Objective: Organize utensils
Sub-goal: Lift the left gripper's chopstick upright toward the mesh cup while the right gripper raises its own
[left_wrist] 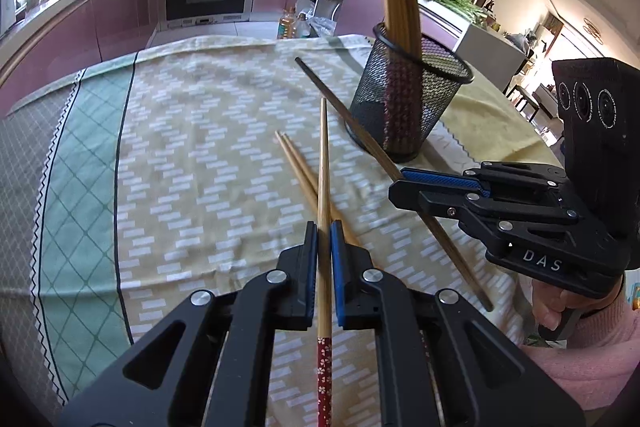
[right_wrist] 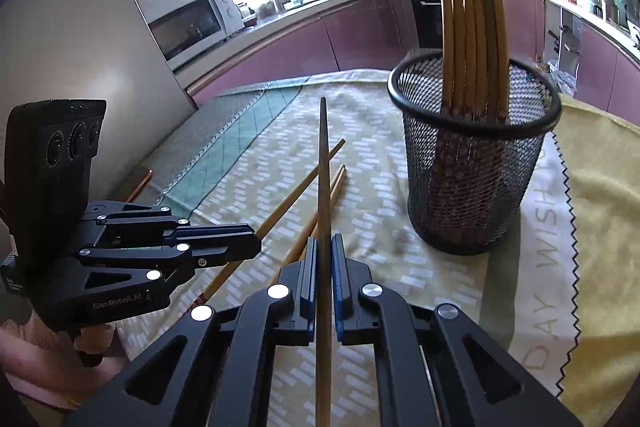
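My left hand-held gripper (left_wrist: pixel 324 247) is clamped on a light chopstick (left_wrist: pixel 324 187) at lower centre, my right hand-held gripper (right_wrist: pixel 324 251) grips a dark chopstick (right_wrist: pixel 323 167), with two more chopsticks (left_wrist: pixel 298 169) lying on the counter (left_wrist: pixel 200 147) left of the mesh cup (left_wrist: pixel 404 107).

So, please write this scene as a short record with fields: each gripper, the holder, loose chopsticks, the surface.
left gripper: shut on light chopstick
right gripper: shut on dark chopstick
mesh holder: upright, several chopsticks inside
loose pair: lying on the cloth
surface: patterned tablecloth
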Tool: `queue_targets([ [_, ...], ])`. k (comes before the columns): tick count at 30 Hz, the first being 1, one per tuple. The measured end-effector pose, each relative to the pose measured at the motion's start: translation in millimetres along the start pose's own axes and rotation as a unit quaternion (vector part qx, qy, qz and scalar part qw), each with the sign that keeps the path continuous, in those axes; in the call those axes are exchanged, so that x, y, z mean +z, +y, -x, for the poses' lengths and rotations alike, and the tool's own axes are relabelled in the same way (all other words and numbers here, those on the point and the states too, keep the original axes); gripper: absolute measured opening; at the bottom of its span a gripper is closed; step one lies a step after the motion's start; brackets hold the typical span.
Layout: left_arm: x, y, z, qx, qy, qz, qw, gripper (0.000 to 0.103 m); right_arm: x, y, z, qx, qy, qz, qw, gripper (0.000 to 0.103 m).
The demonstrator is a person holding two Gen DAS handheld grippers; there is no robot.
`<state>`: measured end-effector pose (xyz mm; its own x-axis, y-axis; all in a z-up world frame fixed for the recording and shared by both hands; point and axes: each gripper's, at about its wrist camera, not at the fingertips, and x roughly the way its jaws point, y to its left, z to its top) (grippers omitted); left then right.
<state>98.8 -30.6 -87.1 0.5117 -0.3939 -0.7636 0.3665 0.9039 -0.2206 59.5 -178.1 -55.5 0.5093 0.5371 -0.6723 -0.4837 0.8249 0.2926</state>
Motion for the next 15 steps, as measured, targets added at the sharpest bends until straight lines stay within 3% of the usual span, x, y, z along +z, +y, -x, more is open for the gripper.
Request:
queue_targets([
  [15, 9.3, -10.8, 27.6, -0.033, -0.033, -0.006, 0.9989, 0.008, 5.5, 0.2, 27.5, -0.007, -0.041, 0.002, 0.999, 0.006],
])
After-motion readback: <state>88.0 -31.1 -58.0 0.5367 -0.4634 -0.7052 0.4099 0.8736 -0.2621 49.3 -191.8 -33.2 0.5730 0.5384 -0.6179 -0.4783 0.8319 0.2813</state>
